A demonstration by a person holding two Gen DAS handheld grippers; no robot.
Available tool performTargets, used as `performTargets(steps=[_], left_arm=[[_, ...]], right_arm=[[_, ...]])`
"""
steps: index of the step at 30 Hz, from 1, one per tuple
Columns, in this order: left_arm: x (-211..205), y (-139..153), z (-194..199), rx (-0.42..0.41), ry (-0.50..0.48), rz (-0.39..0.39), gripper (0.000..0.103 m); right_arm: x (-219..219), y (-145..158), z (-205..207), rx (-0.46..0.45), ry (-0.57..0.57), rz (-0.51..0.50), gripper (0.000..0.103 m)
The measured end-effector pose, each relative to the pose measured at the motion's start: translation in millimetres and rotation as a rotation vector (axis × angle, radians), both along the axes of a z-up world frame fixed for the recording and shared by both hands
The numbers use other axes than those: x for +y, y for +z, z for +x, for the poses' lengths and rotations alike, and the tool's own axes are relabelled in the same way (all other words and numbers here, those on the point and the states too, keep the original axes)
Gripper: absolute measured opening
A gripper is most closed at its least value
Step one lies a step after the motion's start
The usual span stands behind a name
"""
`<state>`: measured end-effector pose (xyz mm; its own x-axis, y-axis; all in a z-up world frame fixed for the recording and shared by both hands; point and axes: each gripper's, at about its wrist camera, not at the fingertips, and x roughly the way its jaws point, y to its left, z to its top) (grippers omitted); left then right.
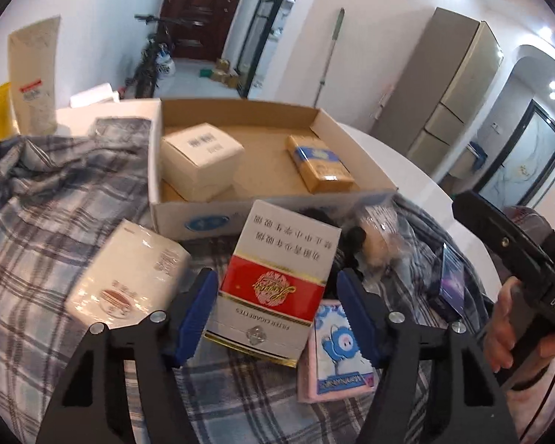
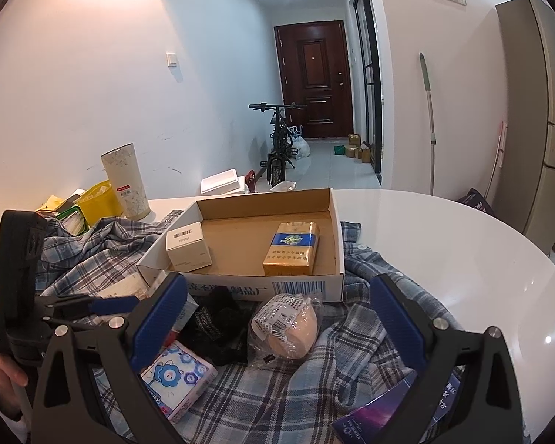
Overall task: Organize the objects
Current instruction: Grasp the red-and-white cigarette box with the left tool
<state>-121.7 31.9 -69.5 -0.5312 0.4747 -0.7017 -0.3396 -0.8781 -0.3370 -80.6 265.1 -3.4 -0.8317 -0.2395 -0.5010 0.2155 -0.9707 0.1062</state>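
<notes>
So my left gripper sat around the red-and-white cardboard cigarette pack on the plaid cloth, pads not quite touching it; right gripper hung open, empty.

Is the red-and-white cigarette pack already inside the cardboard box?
No. The red-and-white cigarette pack lies on the plaid cloth in front of the cardboard box, between the left claw's fingers.

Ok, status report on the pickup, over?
Left hand-held gripper straddling red-and-white cigarette box, pads not pressing. Right hand-held gripper open, empty. Cardboard tray ahead; tissue pack crowds box.
</notes>
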Motion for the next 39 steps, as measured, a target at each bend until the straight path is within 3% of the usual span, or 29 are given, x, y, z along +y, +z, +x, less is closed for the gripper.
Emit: performTargets(steps=[7, 16, 23, 29, 32, 39], left_arm=[[2.1, -1.9, 1.8, -0.003, 0.013, -0.037, 0.065], [32.9, -4.0, 24.8, 0.044, -0.023, -0.318, 0.059], [23.5, -5.4, 20.6, 0.012, -0.012, -0.279, 0.058], [35.5, 4.5, 37.5, 0.048, -0.043, -0.376, 0.058], [38.6, -0.6, 38.4, 0.017, -0.039, -0.41, 0.058], [24.3, -2.7, 36.3, -0.12, -0.042, -0.276, 0.058]], right_arm=[[-1.2, -1.7, -1.8, -0.008, 0.001, 0.004, 0.099], [-1.4, -4.1, -3.8, -0.026, 0.01, 0.004, 0.099], [-1.7, -6.5, -5.7, -0.04, 0.01, 0.006, 0.099], [-1.5, -5.7, -5.3, -0.044, 0.013, 0.005, 0.099], [-2.4, -7.5, -6.6, -0.049, 0.006, 0.023, 0.099], [-0.5, -14.5, -13.5, -0.117, 0.013, 0.017, 0.099]])
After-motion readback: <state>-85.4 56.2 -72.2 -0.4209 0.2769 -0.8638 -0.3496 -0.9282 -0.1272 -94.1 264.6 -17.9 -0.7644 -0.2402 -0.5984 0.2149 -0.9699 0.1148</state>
